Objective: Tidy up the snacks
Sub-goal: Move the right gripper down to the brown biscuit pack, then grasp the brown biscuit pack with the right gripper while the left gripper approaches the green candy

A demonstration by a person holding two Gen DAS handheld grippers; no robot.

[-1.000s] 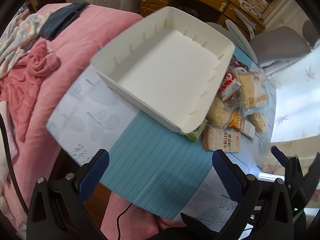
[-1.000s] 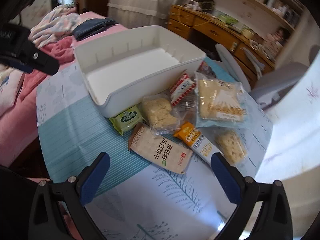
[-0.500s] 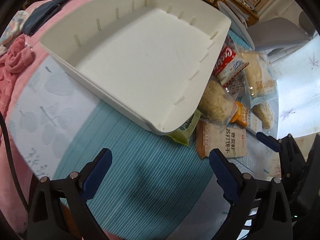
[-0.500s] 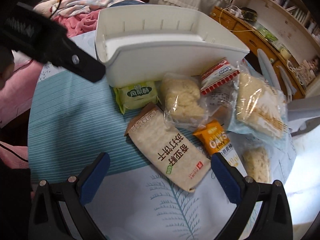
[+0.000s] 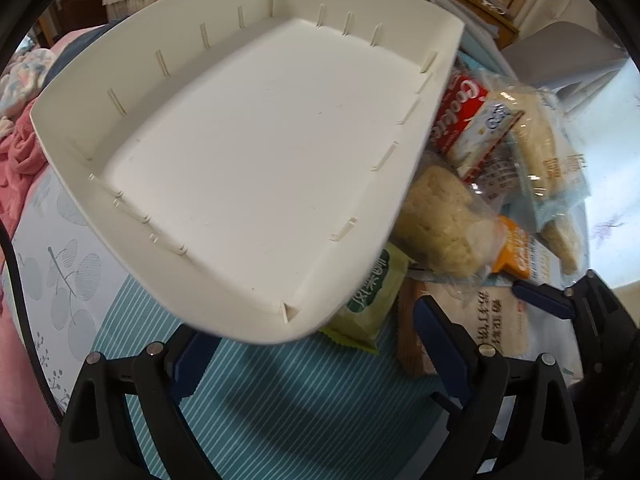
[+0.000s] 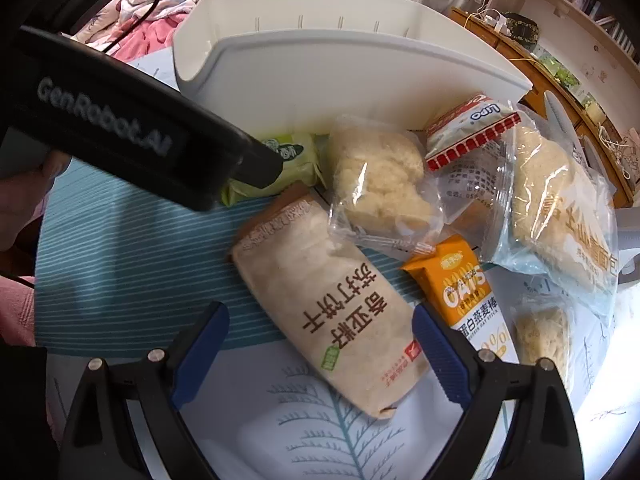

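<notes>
A wide, shallow white bin (image 5: 256, 152) stands on the table, and its near corner lies between the fingers of my left gripper (image 5: 316, 350). Those jaws are closing, with the pads clear of the rim. A tan cracker pack (image 6: 332, 300) lies flat between the fingers of my right gripper (image 6: 320, 346), whose jaws are closing without touching it. Beside the bin sit a green pack (image 6: 288, 160), a clear bag of pale cakes (image 6: 380, 184), a red-and-white cookie pack (image 6: 468, 132) and an orange oat bar (image 6: 464, 284). The left gripper's black body (image 6: 140, 136) hangs over the green pack.
A large bread bag (image 6: 560, 208) and a small cake pack (image 6: 544, 332) lie at the right. The table wears a teal-striped, leaf-print cloth (image 5: 280, 408). Pink bedding (image 5: 20, 168) lies left, a wooden desk (image 6: 560, 80) behind, and a grey chair (image 5: 560, 52) at back right.
Both grippers have come down toward the table, the left onto the bin's near corner and the right over the tan cracker pack. The right one has also rolled. Both pairs of fingers stand slightly narrower.
</notes>
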